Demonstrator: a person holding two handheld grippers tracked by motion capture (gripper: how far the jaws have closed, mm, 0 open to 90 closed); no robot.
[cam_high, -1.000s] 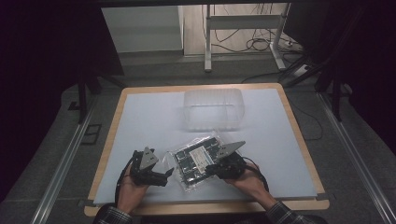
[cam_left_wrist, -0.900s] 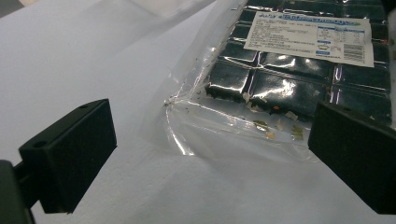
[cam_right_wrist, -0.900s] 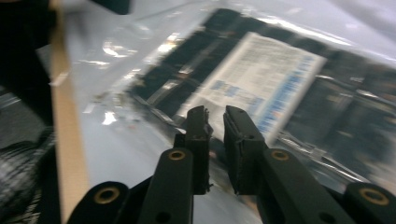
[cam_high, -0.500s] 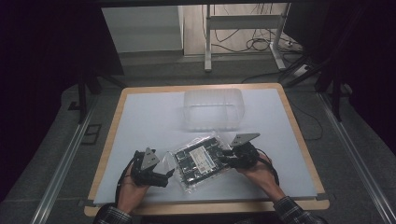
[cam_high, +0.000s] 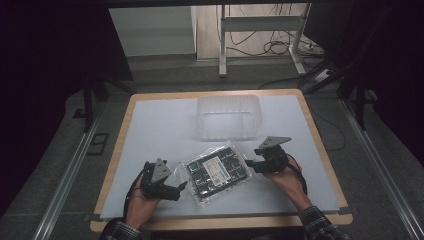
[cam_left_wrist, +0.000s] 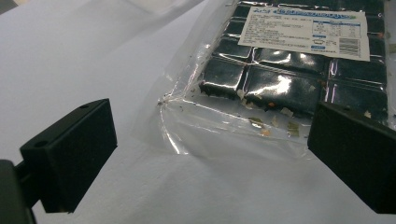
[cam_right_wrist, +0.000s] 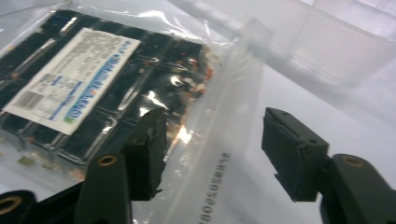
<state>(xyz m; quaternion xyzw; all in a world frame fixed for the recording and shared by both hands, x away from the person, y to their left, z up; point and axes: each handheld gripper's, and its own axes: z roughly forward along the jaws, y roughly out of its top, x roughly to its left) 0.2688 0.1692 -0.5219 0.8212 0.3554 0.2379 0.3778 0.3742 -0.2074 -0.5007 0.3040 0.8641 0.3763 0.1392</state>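
Handling of the bag (cam_high: 218, 171) is at the regrasp stage: it lies flat on the surface (cam_high: 165, 125), near the front edge, between both tools and in front of the clear tub (cam_high: 230, 116). The right tool (cam_high: 253, 165) stands at the bag's right edge; its jaws have just been opening and now stand apart, with the clear sealed margin (cam_right_wrist: 219, 154) of the bag between them and no pad pressing on it. The left tool (cam_high: 183, 186) rests just beside the bag's left corner, jaws wide apart, the crumpled film edge (cam_left_wrist: 187, 126) lying ahead of them and untouched. Judged from this, neither tool has a hold on the bag. The next move calls for closing on the empty film margin rather than on the dark blocks inside, then lifting evenly from both sides so that the bag does not fold or slip.
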